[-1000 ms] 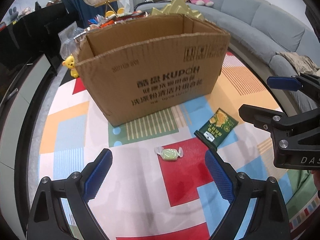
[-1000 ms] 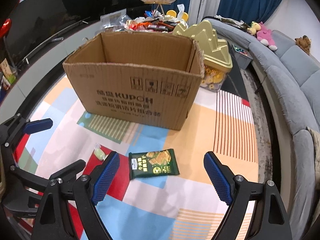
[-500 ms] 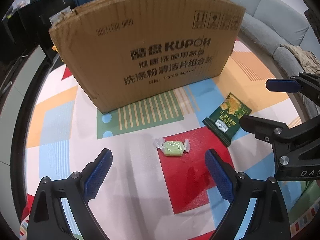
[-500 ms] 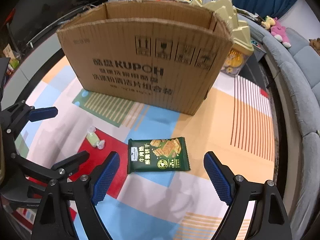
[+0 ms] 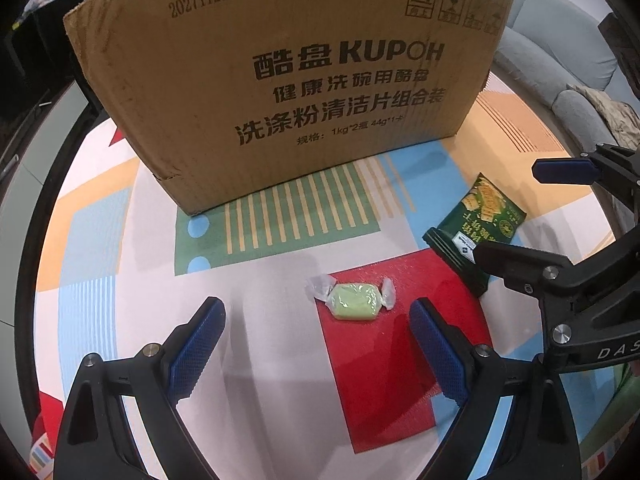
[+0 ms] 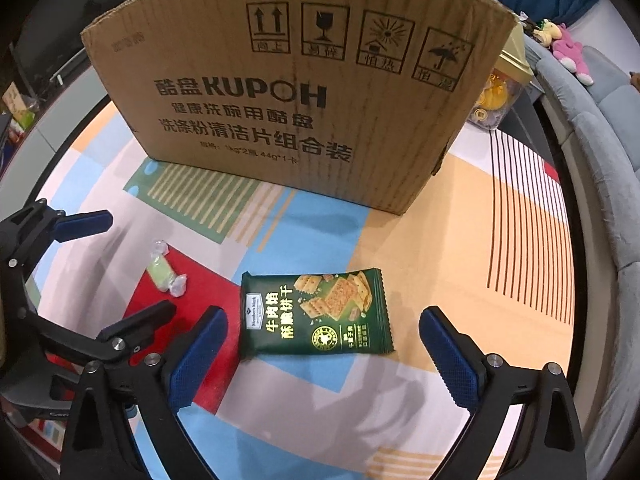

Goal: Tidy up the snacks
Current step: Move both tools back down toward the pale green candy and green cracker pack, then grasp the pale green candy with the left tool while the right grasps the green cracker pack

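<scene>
Brown corrugated cardboard fills the back of the scene: a cardboard box [image 5: 280, 92] printed "KUPOH" with handling symbols along its upper edge, standing upright on a tabletop [image 5: 100, 240] covered in blocks of red, blue, orange and green. Everything else sits on the near side of that box. Well in front of its printed face lies a wrapped green candy [image 5: 354, 300] with twisted clear ends, flat on a red patch. To the right of the candy, also in front of the box and clear of it, a dark green cracker packet [image 6: 316, 314] lies face up, partly on a blue block and partly on orange.

The left hand-held gripper [image 5: 316, 344] hangs over the candy with its blue pads spread wide; the sweet sits between and just ahead of them, and neither pad touches it. The right hand-held gripper [image 6: 324, 354] hovers over the cracker packet, its jaws having just been opening, now standing wide with the packet between the pads and untouched. Each tool's black frame shows at the edge of the other's view.

Behind the box's right corner stands a gold-lidded container [image 6: 508, 64], and a grey sofa [image 6: 600, 128] curves beyond it, with a pink plush toy [image 6: 572, 54] on it
</scene>
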`<state>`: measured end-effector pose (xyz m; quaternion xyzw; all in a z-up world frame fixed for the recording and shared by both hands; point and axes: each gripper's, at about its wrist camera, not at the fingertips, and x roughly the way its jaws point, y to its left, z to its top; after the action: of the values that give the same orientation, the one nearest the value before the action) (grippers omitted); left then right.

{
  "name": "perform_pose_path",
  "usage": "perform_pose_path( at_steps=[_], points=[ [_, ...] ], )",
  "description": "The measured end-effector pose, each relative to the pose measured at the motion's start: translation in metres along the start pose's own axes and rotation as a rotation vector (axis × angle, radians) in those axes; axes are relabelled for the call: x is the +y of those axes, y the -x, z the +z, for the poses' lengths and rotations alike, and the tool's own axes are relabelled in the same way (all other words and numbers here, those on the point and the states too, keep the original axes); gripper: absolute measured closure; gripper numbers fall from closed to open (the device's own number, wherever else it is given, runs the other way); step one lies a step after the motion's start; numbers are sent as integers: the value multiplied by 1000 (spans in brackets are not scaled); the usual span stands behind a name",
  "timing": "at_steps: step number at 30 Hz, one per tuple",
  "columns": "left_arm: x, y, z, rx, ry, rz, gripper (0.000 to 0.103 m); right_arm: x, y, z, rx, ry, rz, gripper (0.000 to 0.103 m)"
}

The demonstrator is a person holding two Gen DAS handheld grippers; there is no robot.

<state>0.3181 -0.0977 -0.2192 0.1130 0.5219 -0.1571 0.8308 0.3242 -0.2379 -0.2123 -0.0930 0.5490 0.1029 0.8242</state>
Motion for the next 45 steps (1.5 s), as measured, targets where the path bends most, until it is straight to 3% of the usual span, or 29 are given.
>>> perform_pose_path(
  at_steps=[15, 28, 32, 38, 45],
  points=[
    [12, 4, -15, -35, -6, -10, 13, 4, -26, 7, 45, -9, 14, 6],
    [0, 22, -33, -82, -37, -57, 46, -12, -46, 14, 67, -26, 46, 6],
    [-3, 24, -33, -88, -50, -67, 59, -5, -46, 13, 63, -10, 54, 13],
    [-1, 26, -34, -85, -41, -65, 67, 4, -38, 13, 57, 3, 59, 23],
    [3, 27, -29, -82, -28, -57, 69, 16, -28, 11, 47, 4, 70, 31]
  ],
)
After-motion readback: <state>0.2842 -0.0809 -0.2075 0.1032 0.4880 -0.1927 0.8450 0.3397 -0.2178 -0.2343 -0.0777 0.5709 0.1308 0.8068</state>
